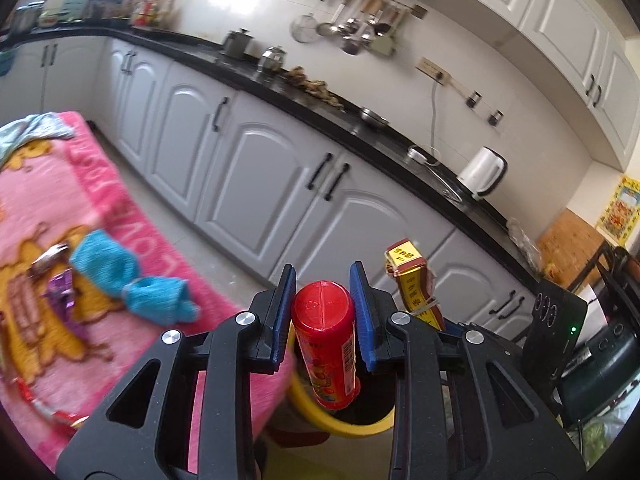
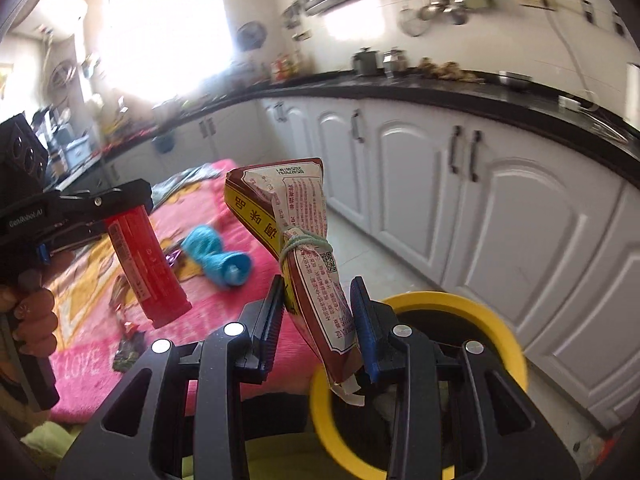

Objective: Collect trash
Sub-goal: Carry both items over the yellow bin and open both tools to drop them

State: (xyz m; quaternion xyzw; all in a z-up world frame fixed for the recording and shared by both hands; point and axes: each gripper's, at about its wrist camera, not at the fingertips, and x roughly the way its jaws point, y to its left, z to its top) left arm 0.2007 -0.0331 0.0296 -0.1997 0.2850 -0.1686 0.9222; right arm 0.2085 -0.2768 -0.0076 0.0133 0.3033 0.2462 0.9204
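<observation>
Blue-padded jaws of the left gripper [image 1: 323, 312] pinch a red canister [image 1: 326, 344] by its sides, its round end facing the lens and its body tilting down toward the yellow-rimmed bin [image 1: 352, 426] just below. Peeking past the right jaw is a tied snack packet [image 1: 412, 284], close beside the canister. Off to the left, a pink blanket [image 1: 132, 216] carries what is not yet collected: a blue cloth bundle [image 1: 128, 280] near its middle, a purple wrapper [image 1: 60, 288] beside that, and something metallic next to it, too blurred for me to name. From the right wrist, the right gripper [image 2: 318, 320] is pressed onto the lower part of the same packet [image 2: 300, 240], which stands tall and leans left, cinched by a pale string, its torn bottom hanging over the bin's yellow rim [image 2: 508, 344]. Across to the left, the other gripper [image 2: 100, 208] holds the canister [image 2: 146, 264] out above the blanket's [image 2: 224, 312] near edge, not quite over the opening as far as I can judge. That is the worry: let go from there and the canister could clip the rim or land on the blanket and roll off. The packet is floppy and top-heavy, so it may fold over the rim instead of dropping in, and both loads arriving together could knock each other aside.
</observation>
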